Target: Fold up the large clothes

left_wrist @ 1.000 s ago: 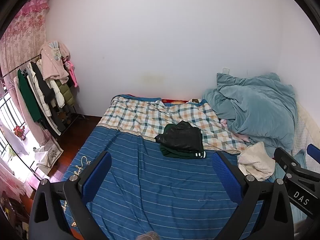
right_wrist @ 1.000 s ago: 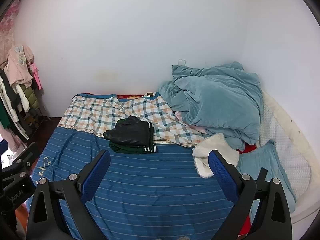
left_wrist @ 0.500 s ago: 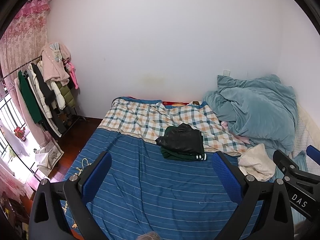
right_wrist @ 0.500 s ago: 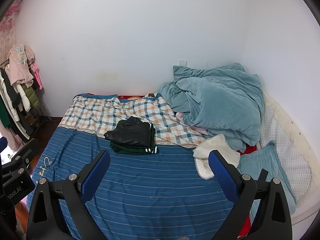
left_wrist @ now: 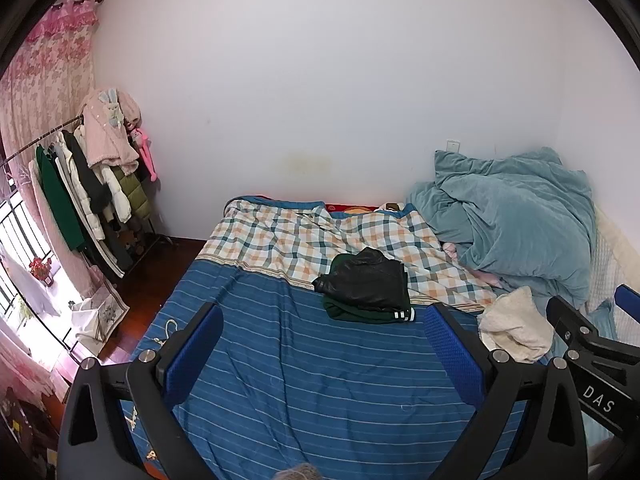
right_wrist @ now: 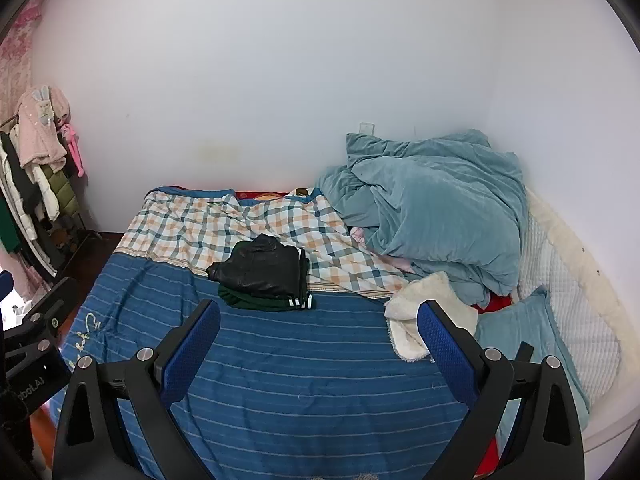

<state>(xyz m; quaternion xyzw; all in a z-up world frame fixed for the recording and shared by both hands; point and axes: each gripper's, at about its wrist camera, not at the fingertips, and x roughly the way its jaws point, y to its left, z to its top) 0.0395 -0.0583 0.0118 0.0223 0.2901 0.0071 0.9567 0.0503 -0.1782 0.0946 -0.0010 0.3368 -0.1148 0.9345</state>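
A folded pile of dark clothes, black on top of dark green with white stripes (left_wrist: 366, 286) (right_wrist: 264, 274), lies in the middle of the bed where the blue striped sheet (left_wrist: 304, 376) (right_wrist: 304, 372) meets the checked cover (left_wrist: 304, 236) (right_wrist: 224, 224). A cream fleece garment (left_wrist: 516, 326) (right_wrist: 416, 320) lies crumpled to its right. My left gripper (left_wrist: 320, 354) is open and empty, held well above the near part of the bed. My right gripper (right_wrist: 318, 350) is open and empty too, beside it to the right.
A heaped teal duvet (left_wrist: 520, 216) (right_wrist: 436, 204) fills the bed's far right, with a teal pillow (right_wrist: 524, 332) and white quilted padding (right_wrist: 568, 300) nearer. A clothes rack (left_wrist: 92, 196) (right_wrist: 36, 176) stands left by the pink curtain (left_wrist: 44, 80). White walls enclose the bed.
Both grippers have drawn back and tilted up slightly; the bed and clothes sit lower in view. Both jaws stay open. Nothing on the bed moved.
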